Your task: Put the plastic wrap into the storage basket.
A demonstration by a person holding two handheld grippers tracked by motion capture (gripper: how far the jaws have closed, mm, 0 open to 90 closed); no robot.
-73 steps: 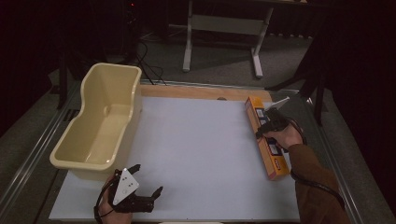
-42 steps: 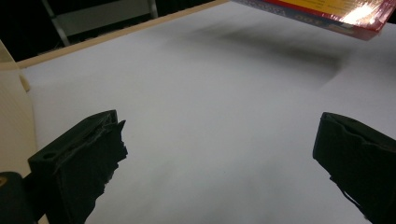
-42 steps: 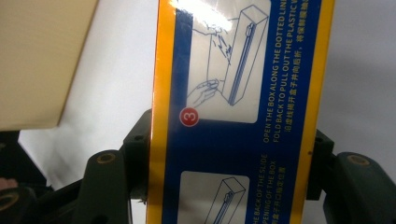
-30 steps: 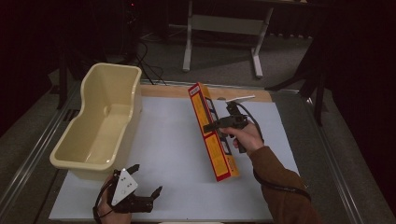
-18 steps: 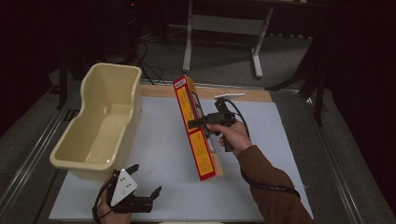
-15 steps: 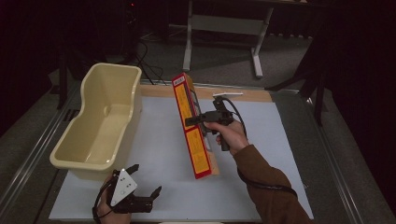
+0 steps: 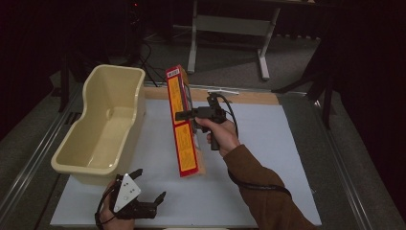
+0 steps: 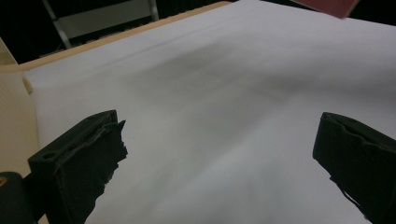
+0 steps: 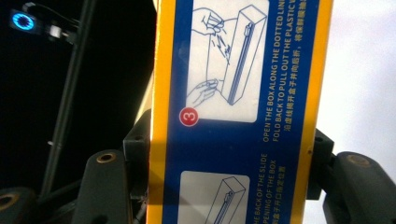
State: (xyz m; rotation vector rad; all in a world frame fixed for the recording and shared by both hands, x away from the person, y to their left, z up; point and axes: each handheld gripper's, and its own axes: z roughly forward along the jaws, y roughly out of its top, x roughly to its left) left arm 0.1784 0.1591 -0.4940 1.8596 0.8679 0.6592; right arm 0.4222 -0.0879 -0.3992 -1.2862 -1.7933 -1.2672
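**Long box held on end over the white counter**

A white sheet covers the counter (image 7: 268, 158), with a strip of bare wood along its far edge. Beyond it lies grey carpet, the legs of a metal stand (image 7: 227, 28) and a dark room. A cream plastic tub (image 7: 103, 129) sits on the counter's left side.

The right gripper (image 7: 184, 115) points leftward in the high view, the hand (image 7: 218, 136) beneath it and a brown sleeve running to the bottom edge. Its jaws are clamped across the long box (image 7: 181, 129), one on each narrow side. The box stands nearly on end, tilted, just right of the tub; whether its lower end touches the sheet cannot be told. The left gripper (image 7: 151, 184) rests low at the near left corner, beside the tub, its jaws wide apart with nothing between them.

In the right gripper view the box (image 9: 238, 112) shows a blue panel edged in yellow, with opening instructions partly cut off. In the left gripper view a corner of the box (image 8: 327, 5) peeks in at the top edge.
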